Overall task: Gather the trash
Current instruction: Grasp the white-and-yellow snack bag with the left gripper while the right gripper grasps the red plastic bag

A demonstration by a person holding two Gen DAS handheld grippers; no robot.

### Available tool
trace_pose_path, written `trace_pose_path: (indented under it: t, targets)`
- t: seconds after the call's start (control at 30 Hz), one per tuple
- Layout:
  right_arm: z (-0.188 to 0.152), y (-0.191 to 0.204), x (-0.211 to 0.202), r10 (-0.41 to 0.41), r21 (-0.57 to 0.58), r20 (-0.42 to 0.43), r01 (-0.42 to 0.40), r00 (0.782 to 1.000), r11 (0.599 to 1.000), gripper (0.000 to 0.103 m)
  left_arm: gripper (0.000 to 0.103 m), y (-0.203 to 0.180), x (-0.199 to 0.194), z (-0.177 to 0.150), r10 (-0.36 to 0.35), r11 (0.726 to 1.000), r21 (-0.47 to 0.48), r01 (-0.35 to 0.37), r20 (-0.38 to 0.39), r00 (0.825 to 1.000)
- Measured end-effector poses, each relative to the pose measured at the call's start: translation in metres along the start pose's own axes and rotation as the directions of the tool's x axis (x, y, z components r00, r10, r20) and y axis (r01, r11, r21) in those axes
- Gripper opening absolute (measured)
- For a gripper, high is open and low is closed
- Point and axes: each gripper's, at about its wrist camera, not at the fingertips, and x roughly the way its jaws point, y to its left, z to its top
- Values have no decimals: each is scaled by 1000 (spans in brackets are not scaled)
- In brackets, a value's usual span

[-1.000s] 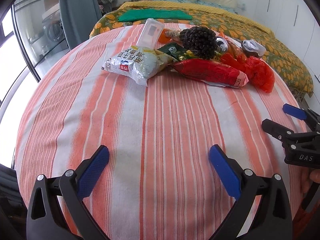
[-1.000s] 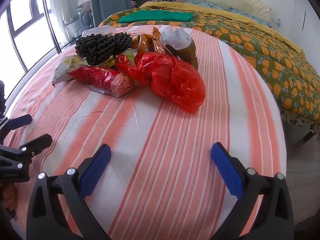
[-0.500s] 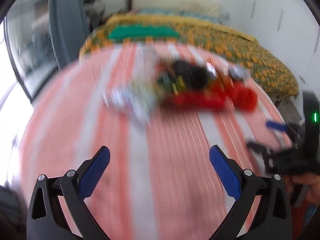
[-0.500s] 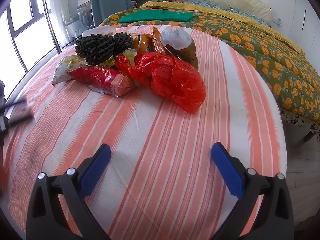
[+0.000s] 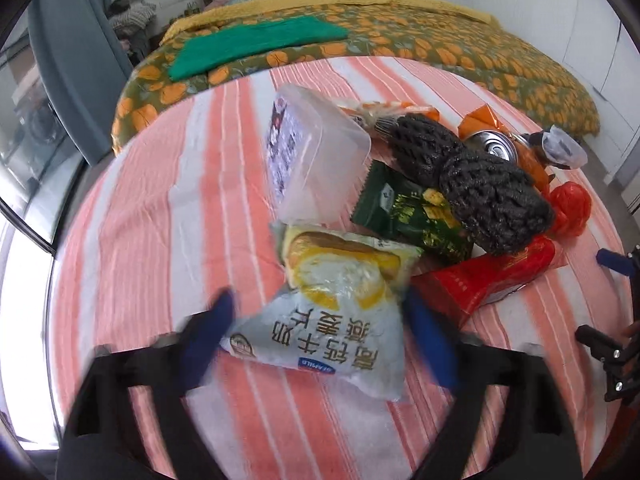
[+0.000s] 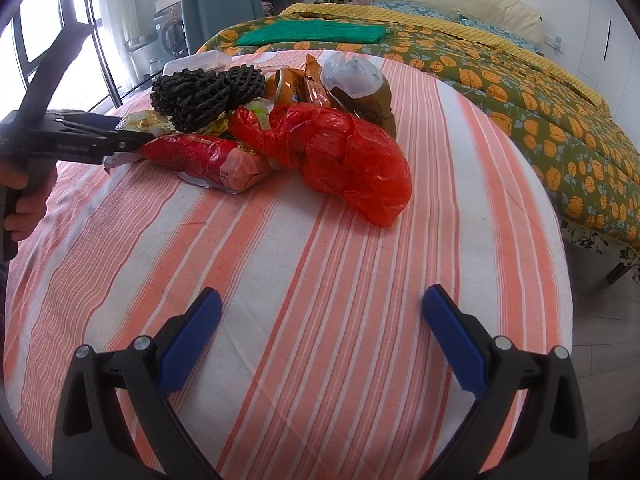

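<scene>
The white bread wrapper [image 5: 324, 320] lies at the near edge of the trash heap on the striped bench [image 5: 160, 216], so it is the easiest piece to take first. The left hand-held gripper [image 5: 320, 332] straddles it, fingers apart on either side, blurred, not yet clamped. The right hand-held gripper [image 6: 320, 328] hovers spread and empty, well apart from the red plastic bag [image 6: 344, 156], likely waiting its turn.

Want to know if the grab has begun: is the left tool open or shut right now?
Open. The left tool has its blurred blue fingers spread on either side of the white bread wrapper, not yet squeezing it.
</scene>
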Motion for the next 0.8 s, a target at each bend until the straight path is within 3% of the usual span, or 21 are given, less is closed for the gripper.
trace_pose_path:
  t: [0.03, 0.13, 0.27, 0.4, 0.5, 0.63, 0.73, 0.8]
  targets:
    - [0, 0, 0, 0, 0, 0, 0, 1000, 1000, 98, 55, 3, -3, -2, -11, 1000, -21, 12, 13, 1000]
    - [0, 0, 0, 0, 0, 0, 0, 1000, 1000, 98, 44, 9, -18, -11, -3, 997, -73, 6, 45, 999]
    - [0, 1, 0, -1, 0, 0, 1, 1000, 1000, 98, 42, 4, -51, -43, 44, 985, -168, -32, 69, 997]
    - [0, 0, 0, 0, 0, 0, 0, 1000, 1000, 98, 43, -25, -74, -89, 9, 973, -232, 11, 84, 996]
    - [0, 1, 0, 0, 1, 0, 0, 1000, 1000, 98, 50, -49, -78, -109, 30, 970, -242, 1, 122, 992]
    - [1, -2, 0, 8, 8, 2, -8, 1000, 1000, 98, 79, -63, -73, -115, 61, 975, -223, -27, 147, 987]
    - [0, -7, -3, 34, 27, 15, -34, 999, 999, 98, 86, -70, -62, -114, 113, 979, -183, -91, 114, 987]
    - [1, -18, -7, 108, 66, 34, -110, 994, 992, 98, 87, -68, -57, -114, 113, 977, -191, -96, 78, 991]
